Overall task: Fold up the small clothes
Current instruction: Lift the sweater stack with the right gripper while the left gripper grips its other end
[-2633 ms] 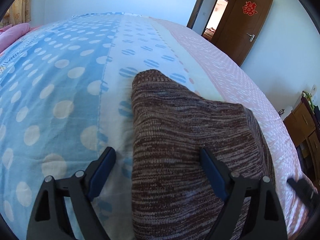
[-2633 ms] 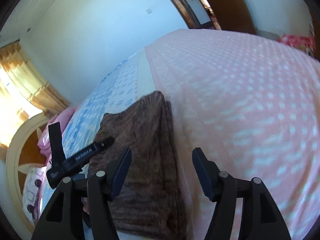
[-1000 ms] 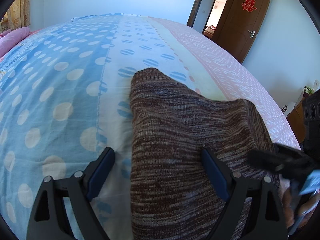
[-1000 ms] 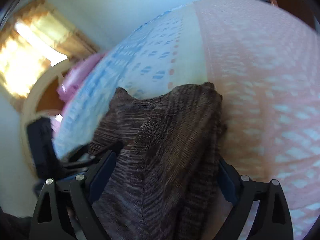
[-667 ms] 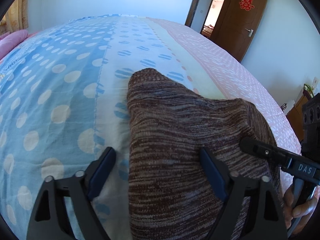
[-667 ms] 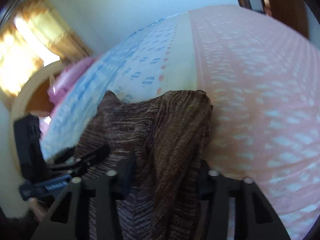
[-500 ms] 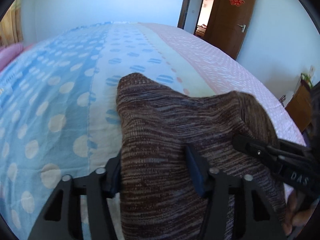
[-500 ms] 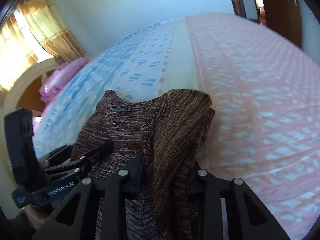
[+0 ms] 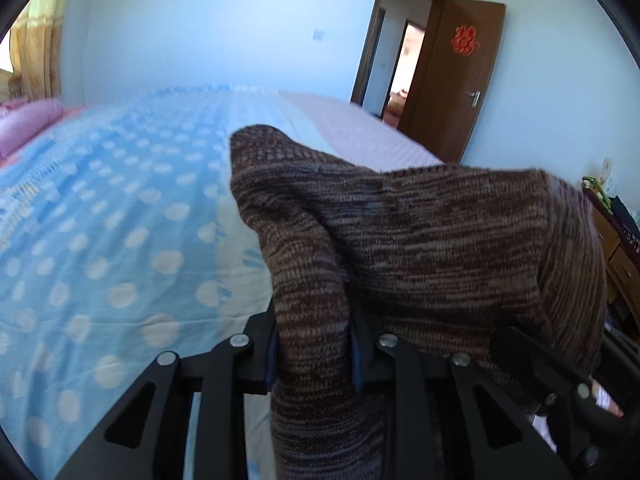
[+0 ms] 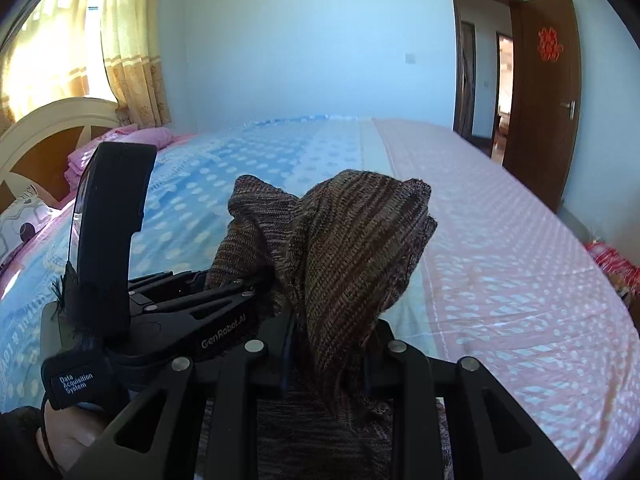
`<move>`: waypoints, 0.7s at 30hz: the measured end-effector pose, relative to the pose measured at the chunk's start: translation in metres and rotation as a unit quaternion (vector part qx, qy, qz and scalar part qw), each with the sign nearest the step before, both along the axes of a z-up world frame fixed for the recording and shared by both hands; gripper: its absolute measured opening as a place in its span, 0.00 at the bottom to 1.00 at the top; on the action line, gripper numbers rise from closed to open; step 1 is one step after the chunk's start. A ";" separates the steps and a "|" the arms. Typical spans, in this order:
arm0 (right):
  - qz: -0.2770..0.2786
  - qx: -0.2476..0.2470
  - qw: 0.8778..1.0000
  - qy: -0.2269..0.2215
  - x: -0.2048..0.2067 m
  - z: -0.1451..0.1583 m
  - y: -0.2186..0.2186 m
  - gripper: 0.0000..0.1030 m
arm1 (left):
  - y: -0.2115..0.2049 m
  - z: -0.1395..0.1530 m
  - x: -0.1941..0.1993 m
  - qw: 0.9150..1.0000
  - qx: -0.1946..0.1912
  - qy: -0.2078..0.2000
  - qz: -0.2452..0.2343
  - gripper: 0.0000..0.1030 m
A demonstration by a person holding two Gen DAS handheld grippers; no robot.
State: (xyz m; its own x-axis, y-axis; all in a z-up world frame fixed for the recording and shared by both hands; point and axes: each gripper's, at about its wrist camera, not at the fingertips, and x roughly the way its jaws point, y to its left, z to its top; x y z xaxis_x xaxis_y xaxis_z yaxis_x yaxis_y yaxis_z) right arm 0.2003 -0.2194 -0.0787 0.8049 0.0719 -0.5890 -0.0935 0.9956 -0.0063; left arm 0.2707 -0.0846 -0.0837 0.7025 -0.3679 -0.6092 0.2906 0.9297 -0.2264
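Pale blue walls stand round a wide bed (image 10: 520, 280) with a soft sheet, blue with white dots on one side and pink on the other. Both hand-held grippers have just been closing. The left hand-held gripper (image 9: 314, 354) and the right hand-held gripper (image 10: 326, 354) each pinch the brown striped knitted garment (image 9: 420, 240), lifted above the bed. White words say "GenRobot.AI" and "Data Acquisition System".

Dotted bed (image 9: 120, 240) (open door (image 10: 548, 92) beyond)
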 end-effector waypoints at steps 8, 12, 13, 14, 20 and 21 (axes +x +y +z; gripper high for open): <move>-0.004 0.023 0.999 -0.047 -0.054 0.042 0.015 0.25 | 0.015 0.039 -0.047 0.999 0.000 -0.036 -0.003 0.27; -0.005 0.028 0.998 -0.063 -0.077 0.055 0.020 0.25 | 0.023 0.051 -0.064 0.999 -0.003 -0.046 -0.006 0.26; -0.005 0.031 0.997 -0.065 -0.083 0.057 0.019 0.25 | 0.026 0.054 -0.067 0.999 -0.003 -0.050 -0.006 0.26; -0.004 0.034 0.997 -0.068 -0.088 0.060 0.020 0.25 | 0.028 0.057 -0.071 0.998 -0.001 -0.054 -0.007 0.26; 0.000 0.039 0.995 -0.087 -0.113 0.073 0.026 0.25 | 0.041 0.070 -0.098 0.998 0.000 -0.070 -0.009 0.26; 0.000 0.040 0.995 -0.088 -0.113 0.074 0.028 0.25 | 0.043 0.071 -0.100 0.997 -0.001 -0.070 -0.009 0.26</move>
State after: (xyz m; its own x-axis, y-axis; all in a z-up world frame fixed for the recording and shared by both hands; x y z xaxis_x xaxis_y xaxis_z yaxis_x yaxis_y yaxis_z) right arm 0.0877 -0.1917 -0.0051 0.8955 0.1120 -0.4307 -0.0975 0.9937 0.0558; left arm 0.1705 -0.0411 -0.0127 0.7745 -0.3818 -0.5044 0.3355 0.9238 -0.1842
